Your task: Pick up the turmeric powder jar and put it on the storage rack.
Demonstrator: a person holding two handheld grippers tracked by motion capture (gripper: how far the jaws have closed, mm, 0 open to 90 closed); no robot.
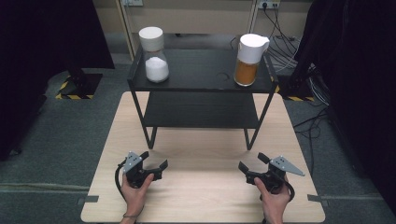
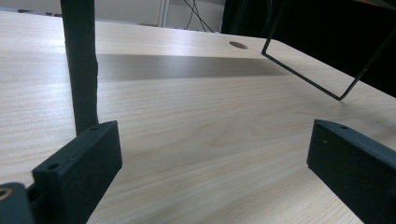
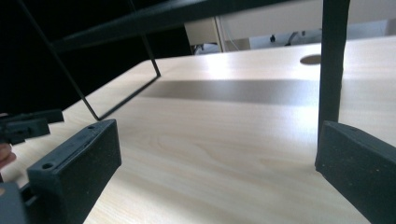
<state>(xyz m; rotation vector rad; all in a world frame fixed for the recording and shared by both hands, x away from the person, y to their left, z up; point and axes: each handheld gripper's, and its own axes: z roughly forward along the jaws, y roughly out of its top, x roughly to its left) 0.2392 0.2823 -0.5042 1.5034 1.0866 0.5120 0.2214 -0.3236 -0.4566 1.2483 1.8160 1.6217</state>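
Note:
A black two-tier shelf (image 1: 201,77) stands on the far half of the wooden table (image 1: 205,196). On its top tier, a white-lidded jar of white powder (image 1: 154,55) sits at the left. A white-lidded jug of orange-brown powder (image 1: 248,58) sits at the right. My left gripper (image 1: 155,159) is held low over the table's near left, open and empty, facing a shelf leg (image 2: 81,65). My right gripper (image 1: 251,161) is at the near right, open and empty, with another shelf leg (image 3: 332,65) just beyond its right jaw. The left gripper (image 3: 28,123) also appears in the right gripper view.
The shelf's lower tier (image 1: 201,112) is bare. Its thin wire side frame (image 2: 322,86) touches the tabletop. A cable hole (image 2: 238,45) is in the table beyond the shelf. Cables (image 1: 285,44) lie on the floor at the back right, and dark curtains (image 1: 355,70) flank the table.

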